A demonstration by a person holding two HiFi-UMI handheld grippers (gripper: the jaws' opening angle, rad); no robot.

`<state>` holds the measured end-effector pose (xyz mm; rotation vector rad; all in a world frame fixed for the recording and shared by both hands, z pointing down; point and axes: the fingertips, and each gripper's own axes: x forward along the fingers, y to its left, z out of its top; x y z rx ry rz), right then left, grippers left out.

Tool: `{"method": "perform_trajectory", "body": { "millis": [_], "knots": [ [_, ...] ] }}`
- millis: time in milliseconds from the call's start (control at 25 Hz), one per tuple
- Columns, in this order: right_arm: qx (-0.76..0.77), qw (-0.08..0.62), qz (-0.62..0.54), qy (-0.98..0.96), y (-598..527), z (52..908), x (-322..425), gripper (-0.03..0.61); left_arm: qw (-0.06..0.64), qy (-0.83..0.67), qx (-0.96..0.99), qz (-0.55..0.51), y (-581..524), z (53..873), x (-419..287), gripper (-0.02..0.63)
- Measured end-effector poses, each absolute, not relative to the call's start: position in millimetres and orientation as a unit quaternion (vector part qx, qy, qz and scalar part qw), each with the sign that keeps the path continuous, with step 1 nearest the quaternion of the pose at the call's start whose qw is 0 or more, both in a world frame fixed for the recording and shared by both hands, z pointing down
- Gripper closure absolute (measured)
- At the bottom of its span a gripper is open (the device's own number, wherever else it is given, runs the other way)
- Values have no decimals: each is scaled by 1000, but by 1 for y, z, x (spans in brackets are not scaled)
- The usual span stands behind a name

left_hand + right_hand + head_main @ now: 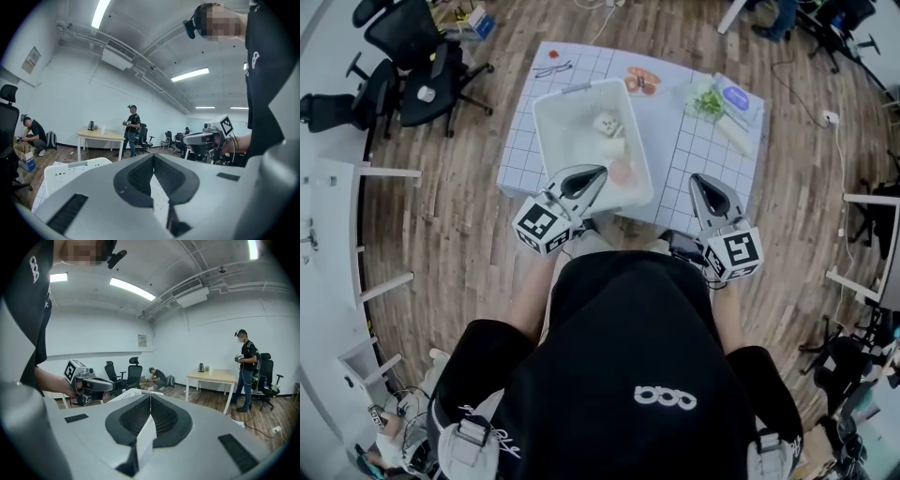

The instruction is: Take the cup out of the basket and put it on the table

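Standing at table (pixel 694 150), person holds both grippers at frame centre. Left gripper (pixel 596 172): jaws closed, empty, tip over lower rim of basket (pixel 542 122). Right gripper (pixel 701 180): jaws closed, empty, over table right of basket. Cup (pixel 621 172), apparently pinkish round piece, inside basket's lower right corner, just beside left gripper.

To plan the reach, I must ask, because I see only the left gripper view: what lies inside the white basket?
Observer: The head view shows three small things in the basket: a white lump, a white block and a pinkish round piece. They are too small to name further.
Operator: Is the right gripper empty?
Observer: Yes. The right gripper view shows the right gripper with its jaws together and nothing between them.
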<state>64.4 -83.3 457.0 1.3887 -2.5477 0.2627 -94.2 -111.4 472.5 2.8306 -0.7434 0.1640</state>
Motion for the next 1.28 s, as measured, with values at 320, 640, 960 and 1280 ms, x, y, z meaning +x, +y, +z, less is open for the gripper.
{"method": "perform_trajectory", "body": {
  "millis": [320,640,960,1280],
  "knots": [
    [465,100,104,-873,-76,464,80,555,98,-264,957,74,-111,476,-78,606],
    [453,103,115,-878,-73,472,70,555,108,-269,951,109,-116,497,-78,606],
    [440,110,126,-882,-76,483,51,555,111,-248,946,178,-127,538,-72,604],
    [426,119,138,-886,-75,499,32,555,104,-203,940,254,-136,580,-60,598]
  ]
}}
